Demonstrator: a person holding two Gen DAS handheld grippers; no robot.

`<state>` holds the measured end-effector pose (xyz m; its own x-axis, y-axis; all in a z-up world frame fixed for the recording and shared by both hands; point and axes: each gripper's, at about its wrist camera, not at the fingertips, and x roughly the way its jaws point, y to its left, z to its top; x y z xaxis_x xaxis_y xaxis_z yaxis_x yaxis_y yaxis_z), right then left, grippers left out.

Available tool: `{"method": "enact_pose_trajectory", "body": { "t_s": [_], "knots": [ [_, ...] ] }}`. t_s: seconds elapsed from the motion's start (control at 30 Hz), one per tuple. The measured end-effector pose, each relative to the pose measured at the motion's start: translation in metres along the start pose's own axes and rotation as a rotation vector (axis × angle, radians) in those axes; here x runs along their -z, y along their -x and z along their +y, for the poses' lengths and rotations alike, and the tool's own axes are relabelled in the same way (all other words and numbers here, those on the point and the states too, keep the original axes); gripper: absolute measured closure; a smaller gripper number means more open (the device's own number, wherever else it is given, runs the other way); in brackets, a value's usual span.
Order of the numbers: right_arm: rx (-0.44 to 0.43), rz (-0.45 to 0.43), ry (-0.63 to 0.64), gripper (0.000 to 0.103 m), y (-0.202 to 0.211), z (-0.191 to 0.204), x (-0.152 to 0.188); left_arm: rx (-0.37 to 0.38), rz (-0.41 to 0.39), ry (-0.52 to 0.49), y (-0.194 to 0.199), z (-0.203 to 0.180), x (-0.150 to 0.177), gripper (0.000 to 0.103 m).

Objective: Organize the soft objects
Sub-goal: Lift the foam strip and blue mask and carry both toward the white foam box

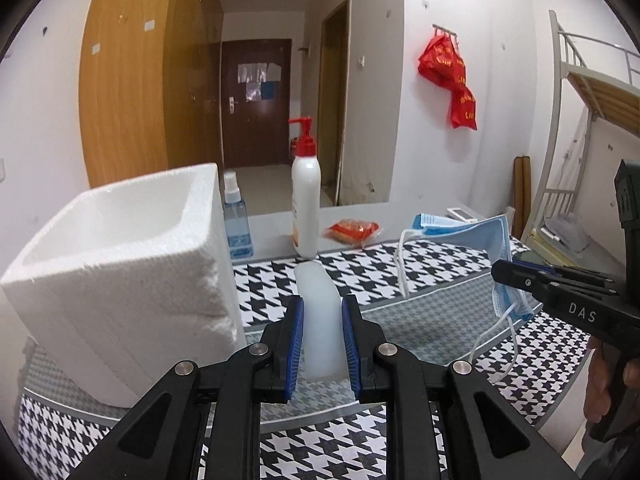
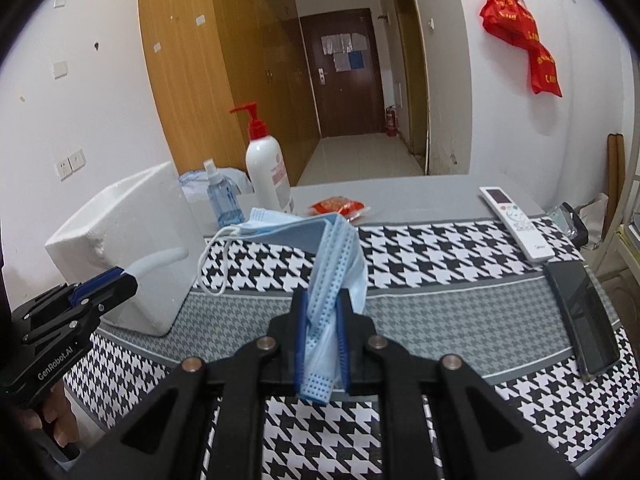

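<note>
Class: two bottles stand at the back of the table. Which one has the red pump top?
The tall white bottle. Its red pump head sets it apart from the shorter clear blue spray bottle beside it, which has a white nozzle.

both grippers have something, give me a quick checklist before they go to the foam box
1. Left gripper clamped on the translucent white soft piece: ok, pads press both sides.
2. Right gripper clamped on the blue face masks: ok, though they are pinched at one end only.
3. Masks clear of the table: cannot tell; an ear loop hangs low.
4. White foam box open on top: ok, and what shows of its inside is bare.
5. Path to the box clear: ok for the left gripper; the pump bottle and spray bottle stand behind the box.
6. Phone and remote out of the way: ok.
</note>
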<state>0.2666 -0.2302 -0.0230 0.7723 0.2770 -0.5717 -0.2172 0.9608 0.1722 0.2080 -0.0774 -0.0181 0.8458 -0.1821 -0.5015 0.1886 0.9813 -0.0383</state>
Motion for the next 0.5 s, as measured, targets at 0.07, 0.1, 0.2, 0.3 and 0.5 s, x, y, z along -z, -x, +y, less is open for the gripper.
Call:
{"method": "enact_pose_trajectory", "body": {
  "t_s": [0.07,0.1,0.2,0.3,0.5],
  "knots": [
    [-0.001,-0.015,-0.011,0.086,0.003,-0.001,-0.002,0.005,-0.017,-0.007,0.005,0.0,-0.003,0.082],
    [0.0,-0.02,-0.008,0.086,0.005,0.0,-0.004,0.009,-0.025,-0.009,0.006,-0.001,-0.004,0.082],
    [0.001,-0.035,-0.003,0.086,0.009,0.002,-0.007,0.022,-0.039,-0.008,0.009,0.0,-0.008,0.082],
    [0.002,-0.05,-0.007,0.086,0.012,0.002,-0.008,0.027,-0.054,-0.011,0.014,0.001,-0.012,0.082],
    [-0.005,-0.076,0.002,0.086,0.019,0.007,-0.013,0.007,-0.082,-0.023,0.022,0.0,-0.018,0.082]
  ]
}}
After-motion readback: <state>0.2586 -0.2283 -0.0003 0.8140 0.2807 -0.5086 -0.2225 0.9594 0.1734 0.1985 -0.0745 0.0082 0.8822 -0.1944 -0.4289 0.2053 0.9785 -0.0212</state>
